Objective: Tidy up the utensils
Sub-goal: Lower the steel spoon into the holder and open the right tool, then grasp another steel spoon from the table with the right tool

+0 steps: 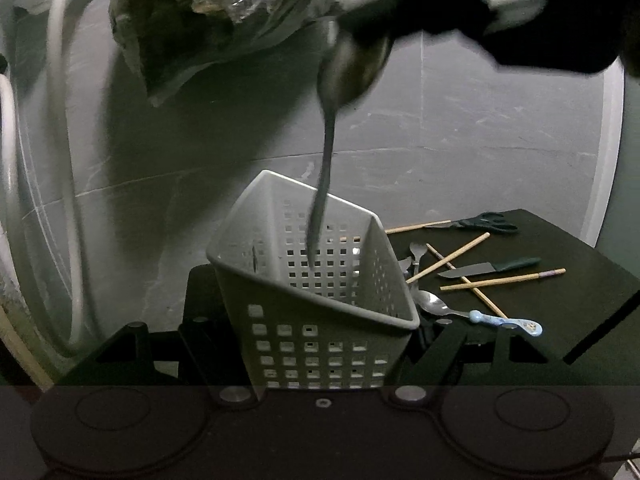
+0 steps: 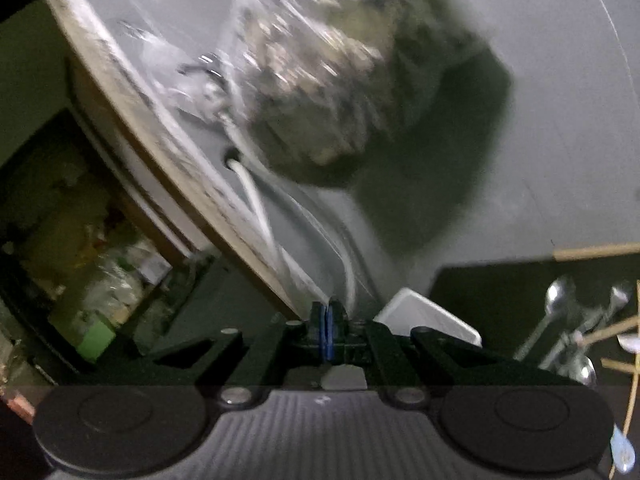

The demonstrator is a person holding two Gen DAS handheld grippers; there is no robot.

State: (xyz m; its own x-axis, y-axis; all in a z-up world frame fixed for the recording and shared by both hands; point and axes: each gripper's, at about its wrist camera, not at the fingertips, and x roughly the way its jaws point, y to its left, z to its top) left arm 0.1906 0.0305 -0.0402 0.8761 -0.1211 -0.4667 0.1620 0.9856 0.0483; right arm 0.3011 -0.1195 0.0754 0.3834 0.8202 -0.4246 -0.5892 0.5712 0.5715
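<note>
In the left wrist view a white perforated basket [image 1: 320,280] stands tilted between my left gripper's fingers [image 1: 136,340], which are shut on it. A blurred metal spoon [image 1: 332,152] hangs handle-down into the basket from my right gripper [image 1: 400,12] above. In the right wrist view my right gripper [image 2: 327,320] has its blue pads pressed together; the spoon does not show there. A corner of the basket [image 2: 432,316] shows below it. Loose spoons [image 2: 560,312] lie to the right.
On the black table [image 1: 560,312] right of the basket lie chopsticks [image 1: 500,280], a knife [image 1: 488,267], scissors [image 1: 480,222], a blue-handled spoon [image 1: 472,312] and a fork [image 1: 417,254]. A white hose [image 1: 60,160] and a foil-covered mass [image 1: 224,8] stand by the grey wall.
</note>
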